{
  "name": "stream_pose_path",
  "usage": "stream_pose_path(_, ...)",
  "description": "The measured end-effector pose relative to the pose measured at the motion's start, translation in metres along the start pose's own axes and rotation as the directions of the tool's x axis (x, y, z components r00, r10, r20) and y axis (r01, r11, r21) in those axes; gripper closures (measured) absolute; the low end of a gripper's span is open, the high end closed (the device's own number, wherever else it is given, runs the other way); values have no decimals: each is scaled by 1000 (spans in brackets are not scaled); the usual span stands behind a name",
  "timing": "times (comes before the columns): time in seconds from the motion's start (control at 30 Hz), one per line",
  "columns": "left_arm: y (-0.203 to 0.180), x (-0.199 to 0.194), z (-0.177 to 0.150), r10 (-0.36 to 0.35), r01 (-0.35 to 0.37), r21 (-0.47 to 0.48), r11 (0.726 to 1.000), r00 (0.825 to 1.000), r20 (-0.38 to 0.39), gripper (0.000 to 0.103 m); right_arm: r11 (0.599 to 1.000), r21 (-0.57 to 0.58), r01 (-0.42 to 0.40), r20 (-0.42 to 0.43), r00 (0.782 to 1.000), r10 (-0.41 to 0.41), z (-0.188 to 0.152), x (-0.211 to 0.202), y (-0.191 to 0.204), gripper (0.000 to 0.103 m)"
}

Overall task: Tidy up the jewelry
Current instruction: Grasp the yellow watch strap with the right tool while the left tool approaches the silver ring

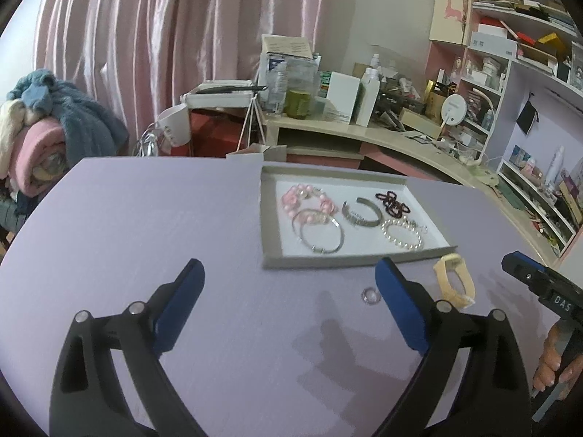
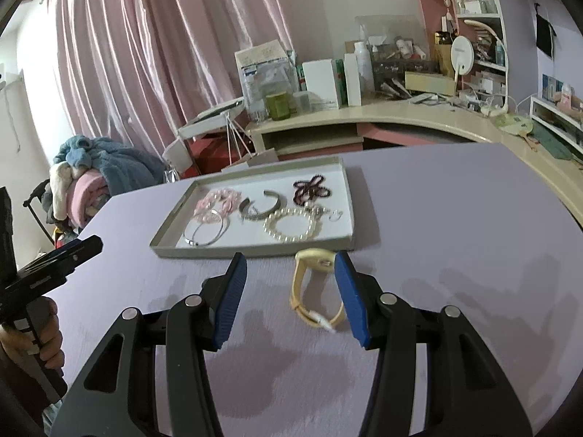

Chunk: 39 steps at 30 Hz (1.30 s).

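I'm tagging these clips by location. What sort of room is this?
Most likely a bedroom or home study: pink curtains, a curved desk crowded with bottles and boxes, shelves of books, and a pile of blankets beside the purple table.

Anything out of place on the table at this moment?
Two pieces lie outside the tray: a yellow watch on the table just before its near edge, between the open right tongs, and a small ring left of it. The other jewelry lies inside the tray.

Pink curtains (image 1: 164, 54), a cluttered curved desk (image 2: 400, 116), crowded shelves (image 1: 510, 36), perhaps heaped blankets (image 1: 54, 127) at left.
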State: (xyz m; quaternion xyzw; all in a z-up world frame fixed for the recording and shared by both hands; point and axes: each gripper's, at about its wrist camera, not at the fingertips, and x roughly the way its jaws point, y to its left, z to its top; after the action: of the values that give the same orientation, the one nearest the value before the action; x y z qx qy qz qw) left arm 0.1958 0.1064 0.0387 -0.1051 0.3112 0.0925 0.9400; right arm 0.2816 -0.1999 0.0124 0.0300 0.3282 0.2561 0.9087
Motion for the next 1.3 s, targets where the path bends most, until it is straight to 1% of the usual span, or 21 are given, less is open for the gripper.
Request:
stream_pose_path(0.13, 7, -4, -12, 0, 0, -19, 1000, 1000, -12, 8, 1000, -2, -1, -16, 1000, 1, -9, -2, 5, 51)
stream_pose_path(0.3, 8, -7, -20, -5, 4, -22, 1000, 1000, -19, 8, 1000, 2, 3, -22, 1000, -3, -12, -5, 7, 51)
stream_pose_path(0.57, 4, -7, -20, -13, 13, -13, 1000, 1000, -19, 8, 1000, 0, 3, -24, 1000, -3, -13, -5, 6, 51)
stream_pose_path(0.77, 0, -2, -21, -12, 12, -3, 1000, 999, -31, 8, 1000, 0, 7, -40, 999, -7, -16, -1, 4, 51)
stream_pose_path(0.97, -2, 3, -23, -14, 14, 3, 1000, 999, -43, 8, 1000, -3, 30, -62, 998, -30, -16, 8, 1, 51)
stream_pose_path(1.1, -3, 8, -23, -15, 16, 8, 1000, 999, -52, 8, 997, -20, 72, -81, 994, -74, -16, 16, -1, 42)
stream_pose_path(1.23, -3, 11, -24, -17, 18, 8, 1000, 998, -59, 8, 995, -35, 92, -114, 989, -96, -18, 27, -2, 36)
stream_pose_path(1.3, -3, 13, -25, -17, 18, 7, 1000, 998, -63, 8, 994, -43, 97, -128, 987, -102, -19, 33, -1, 36)
